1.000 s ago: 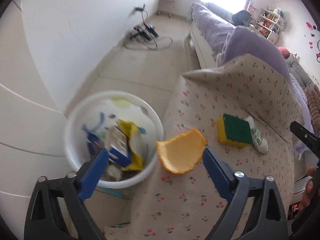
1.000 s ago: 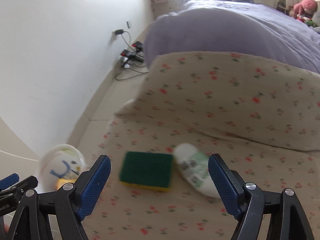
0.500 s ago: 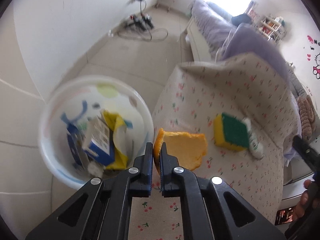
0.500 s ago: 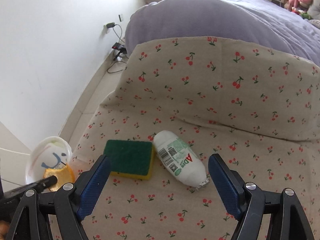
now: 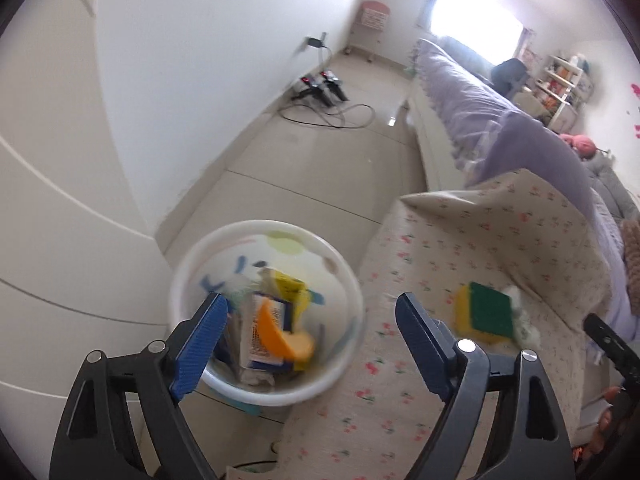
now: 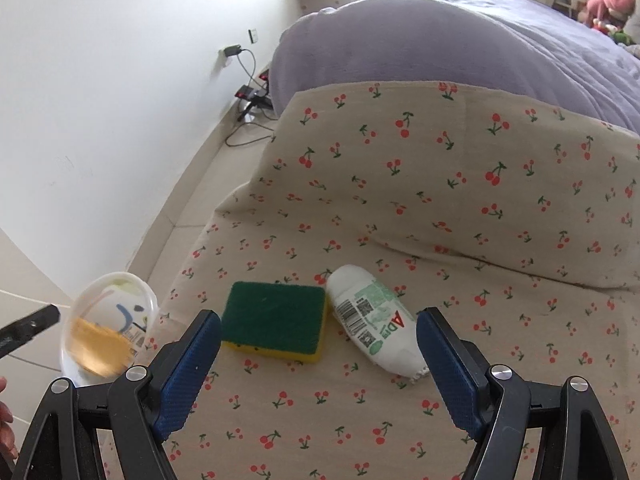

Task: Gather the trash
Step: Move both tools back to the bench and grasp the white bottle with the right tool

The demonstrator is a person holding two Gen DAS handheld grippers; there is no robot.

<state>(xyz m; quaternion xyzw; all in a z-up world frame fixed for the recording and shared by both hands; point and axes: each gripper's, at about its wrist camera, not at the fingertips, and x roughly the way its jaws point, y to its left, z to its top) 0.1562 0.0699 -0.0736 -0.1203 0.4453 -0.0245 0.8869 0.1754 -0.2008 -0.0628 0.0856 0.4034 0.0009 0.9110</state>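
My left gripper [image 5: 311, 300] hangs over a white bin [image 5: 192, 264] on the floor, and its jaws are opening, wide apart, with nothing touching the pads. An orange peel [image 5: 280, 336] lies loose in the bin on top of cartons and wrappers; it also shows as an orange blur [image 6: 96, 344] in the right wrist view. My right gripper [image 6: 318, 318] stands open over the bed. Just beyond its fingers lie a green and yellow sponge [image 6: 274, 324] and a crushed white bottle [image 6: 372, 324], side by side and touching.
The bed sheet [image 6: 360, 420] has a cherry print, with a matching pillow [image 6: 460, 184] behind the sponge and a purple blanket [image 6: 440, 40] further back. Cables and a power strip [image 5: 324, 96] lie on the tiled floor by the white wall. The bin stands against the bed's edge.
The left gripper was shut on the orange peel half a second ago; it has since swung left over the bin and opened, and the peel has dropped in. The right gripper kept still.
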